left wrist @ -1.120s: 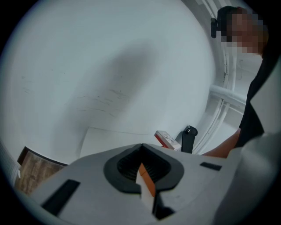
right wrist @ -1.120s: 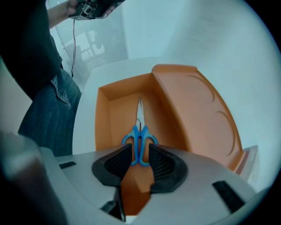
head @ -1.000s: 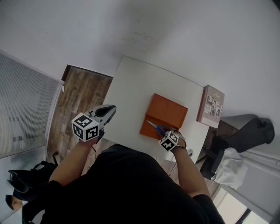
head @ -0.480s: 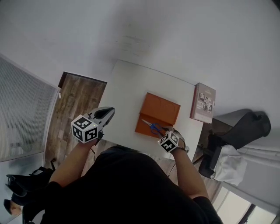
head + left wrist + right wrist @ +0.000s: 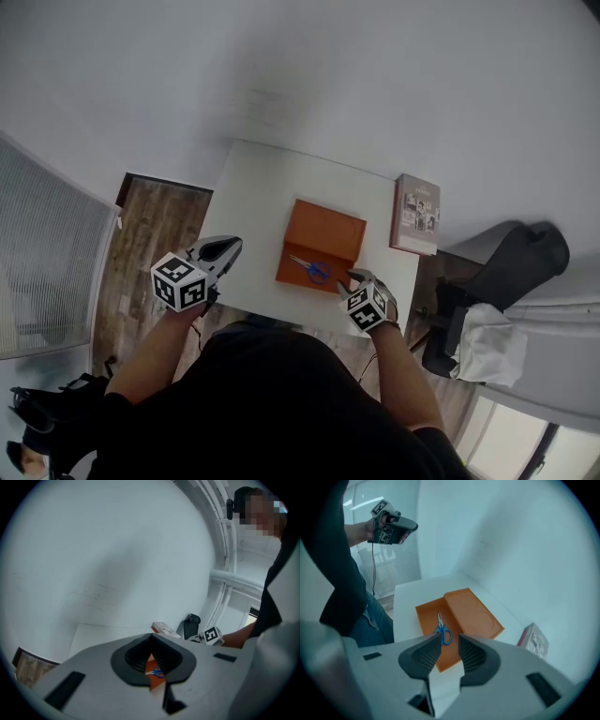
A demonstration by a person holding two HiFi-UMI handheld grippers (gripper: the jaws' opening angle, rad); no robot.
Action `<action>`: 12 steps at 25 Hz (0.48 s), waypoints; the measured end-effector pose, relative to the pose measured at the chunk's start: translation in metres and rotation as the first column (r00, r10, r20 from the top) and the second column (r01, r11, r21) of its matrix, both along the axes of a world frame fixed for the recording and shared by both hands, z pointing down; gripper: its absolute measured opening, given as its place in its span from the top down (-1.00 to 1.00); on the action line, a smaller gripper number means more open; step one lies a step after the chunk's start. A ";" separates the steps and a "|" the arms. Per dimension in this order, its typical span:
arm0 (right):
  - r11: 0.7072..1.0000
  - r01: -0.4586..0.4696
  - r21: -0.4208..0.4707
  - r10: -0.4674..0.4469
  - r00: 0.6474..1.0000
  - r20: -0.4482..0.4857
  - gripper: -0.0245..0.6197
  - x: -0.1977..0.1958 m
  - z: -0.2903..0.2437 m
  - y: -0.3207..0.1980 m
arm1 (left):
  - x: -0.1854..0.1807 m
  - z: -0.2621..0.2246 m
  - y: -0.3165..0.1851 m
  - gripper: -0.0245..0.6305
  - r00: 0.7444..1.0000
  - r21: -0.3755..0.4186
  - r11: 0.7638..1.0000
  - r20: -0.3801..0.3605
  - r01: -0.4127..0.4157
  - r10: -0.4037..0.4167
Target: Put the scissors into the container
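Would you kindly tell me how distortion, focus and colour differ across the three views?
Head view: wide-angle bending curves the white table edges, light even and soft. Left gripper view: fisheye with dark corners, the left gripper fills the foreground, slightly soft. Right gripper view: same fisheye, bluish cast; scissors and orange container fairly sharp beyond the right gripper.

White table (image 5: 272, 178) stands against a plain white wall (image 5: 356, 66). Wood-plank floor (image 5: 155, 230) is exposed left of the table. Slatted blind (image 5: 42, 262) runs along the left edge. Black furnishing (image 5: 511, 267), type unclear, stands right of the table, with a white cloth (image 5: 492, 342) beside it. Lighting is even and diffuse.
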State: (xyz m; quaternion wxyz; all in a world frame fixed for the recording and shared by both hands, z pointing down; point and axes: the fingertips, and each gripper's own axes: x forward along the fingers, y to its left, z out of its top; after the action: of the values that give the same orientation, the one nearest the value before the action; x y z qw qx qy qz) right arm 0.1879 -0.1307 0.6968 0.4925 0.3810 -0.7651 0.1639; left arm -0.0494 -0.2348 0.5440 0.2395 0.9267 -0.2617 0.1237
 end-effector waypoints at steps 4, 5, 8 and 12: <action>0.997 -0.058 0.055 0.056 0.998 0.031 0.56 0.014 -0.026 0.006 | 0.010 -0.005 0.011 0.90 1.000 0.012 1.000 -0.003 -0.018 0.018; 0.995 -0.074 0.067 0.071 0.997 0.041 0.56 0.017 -0.032 0.007 | 0.013 -0.007 0.014 0.90 1.000 0.014 1.000 -0.003 -0.022 0.022; 0.987 -0.123 0.101 0.115 0.991 0.074 0.56 0.026 -0.048 0.014 | 0.019 -0.010 0.023 0.90 0.999 0.022 0.999 -0.004 -0.034 0.034; 0.971 -0.188 0.148 0.168 0.976 0.135 0.57 0.036 -0.065 0.023 | 0.027 -0.015 0.035 0.90 0.999 0.034 0.998 -0.005 -0.048 0.048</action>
State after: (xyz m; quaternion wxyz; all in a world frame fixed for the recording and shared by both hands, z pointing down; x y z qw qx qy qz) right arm 0.2236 -0.1076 0.6318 0.3963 0.4756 -0.7670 0.1686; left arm -0.0219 -0.1996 0.5289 0.2213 0.9371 -0.2407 0.1221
